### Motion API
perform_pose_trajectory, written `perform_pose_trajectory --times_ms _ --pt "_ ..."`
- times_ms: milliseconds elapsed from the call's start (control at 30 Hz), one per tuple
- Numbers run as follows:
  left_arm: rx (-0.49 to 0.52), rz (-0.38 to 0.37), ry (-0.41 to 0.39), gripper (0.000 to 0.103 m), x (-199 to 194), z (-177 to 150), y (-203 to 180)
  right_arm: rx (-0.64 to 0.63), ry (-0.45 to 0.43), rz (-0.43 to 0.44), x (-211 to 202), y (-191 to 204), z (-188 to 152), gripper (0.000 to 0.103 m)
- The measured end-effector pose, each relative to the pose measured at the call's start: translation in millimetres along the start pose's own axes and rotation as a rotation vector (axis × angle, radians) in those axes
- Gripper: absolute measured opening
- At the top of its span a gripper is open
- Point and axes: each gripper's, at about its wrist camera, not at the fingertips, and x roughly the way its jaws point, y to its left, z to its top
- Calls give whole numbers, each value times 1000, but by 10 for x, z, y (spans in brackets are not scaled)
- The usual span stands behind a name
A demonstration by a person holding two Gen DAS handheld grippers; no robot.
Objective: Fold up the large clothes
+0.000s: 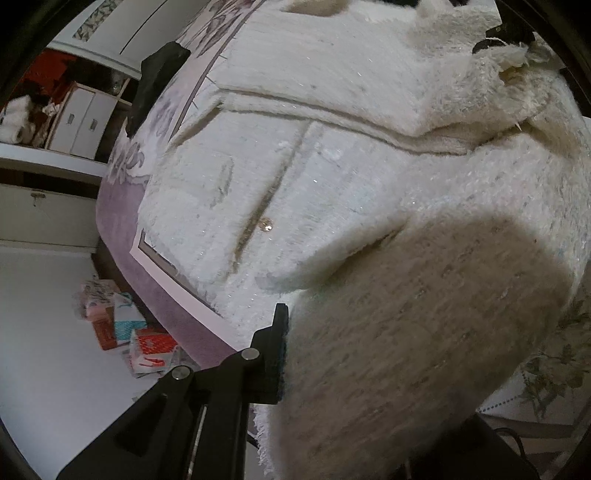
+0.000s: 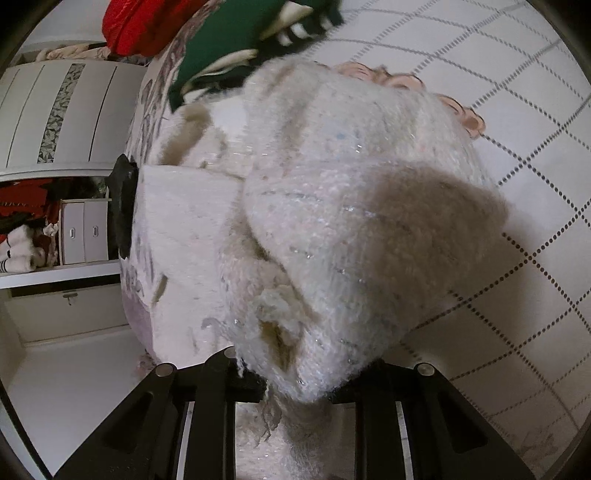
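A fuzzy white jacket (image 1: 332, 166) with a small gold button lies spread on the bed. My left gripper (image 1: 354, 354) is shut on a fold of its fabric, which drapes over and hides the right finger; only the left finger (image 1: 277, 332) shows. My right gripper (image 2: 295, 384) is shut on another bunched part of the same jacket (image 2: 351, 221), held up close to the camera; fabric hides the fingertips. The right gripper also shows in the left wrist view (image 1: 506, 37) at the jacket's far corner.
The bed has a lilac floral cover (image 1: 122, 206) and a white quilted part (image 2: 498, 110). A black garment (image 1: 155, 81) lies at the bed's edge. Green (image 2: 236, 40) and red clothes (image 2: 147, 22) lie beyond. Boxes (image 1: 125, 332) sit on the floor; a wardrobe with drawers (image 2: 81, 232) stands behind.
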Motion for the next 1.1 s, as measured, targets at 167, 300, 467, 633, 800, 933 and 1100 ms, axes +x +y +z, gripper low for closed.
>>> perform_pose_trajectory --times_ms 167,300,467,633,800,933,1100 --pt "-19 -110 -20 11 -36 141 505 -23 -15 -6 -99 602 38 22" --pt "-22 -170 -39 11 8 322 939 -63 -30 -50 -2 1225 89 22" --pt "-74 -217 -66 11 185 632 1557 -80 -44 -95 329 1934 241 21" --pt "-160 -275 -58 11 498 898 2036 -94 -29 -142 842 2527 448 21" --pt "-216 -320 -32 11 884 1074 2309 -134 15 -209 1440 2924 618 21" --pt "-228 -340 -1 11 1200 1127 2382 -181 45 -286 1887 3138 661 21" --pt "-250 -358 35 17 1535 1149 2458 -223 72 -348 2356 3336 707 21"
